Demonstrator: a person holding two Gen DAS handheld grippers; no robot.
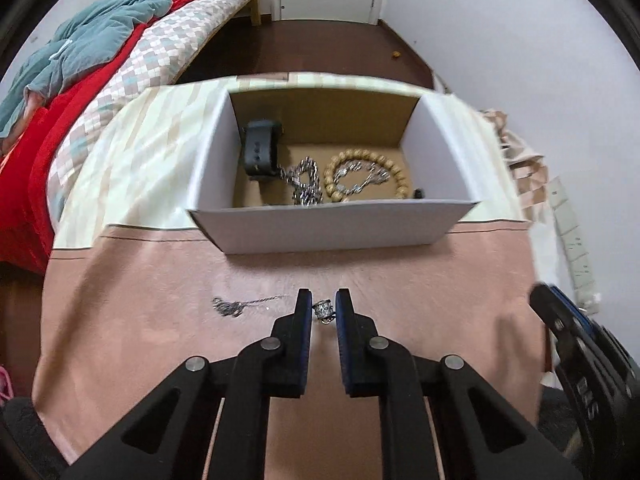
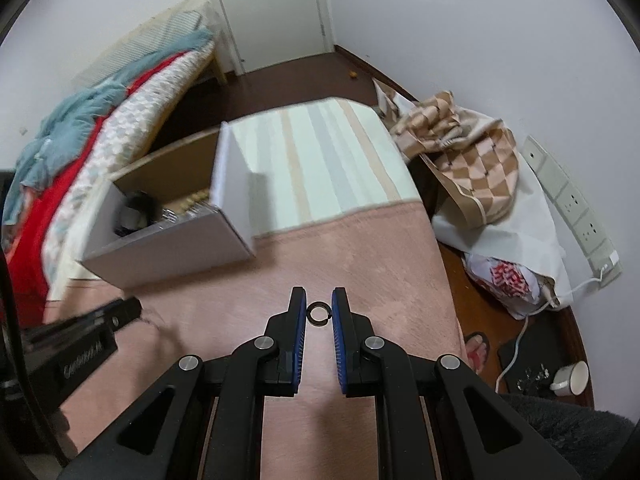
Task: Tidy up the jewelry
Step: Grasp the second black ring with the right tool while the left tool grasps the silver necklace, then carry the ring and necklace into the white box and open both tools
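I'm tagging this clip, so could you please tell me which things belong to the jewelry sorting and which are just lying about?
Belongs:
silver ring
dark ring
thin chain
box
beaded bracelet
chunky chain
black watch

Lying about:
checkered bag
mug
slipper
power strip

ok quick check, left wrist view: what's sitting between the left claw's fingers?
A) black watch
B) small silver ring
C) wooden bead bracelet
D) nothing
B: a small silver ring sits between the fingertips of the left claw; the wooden bead bracelet and black watch lie inside the white box.
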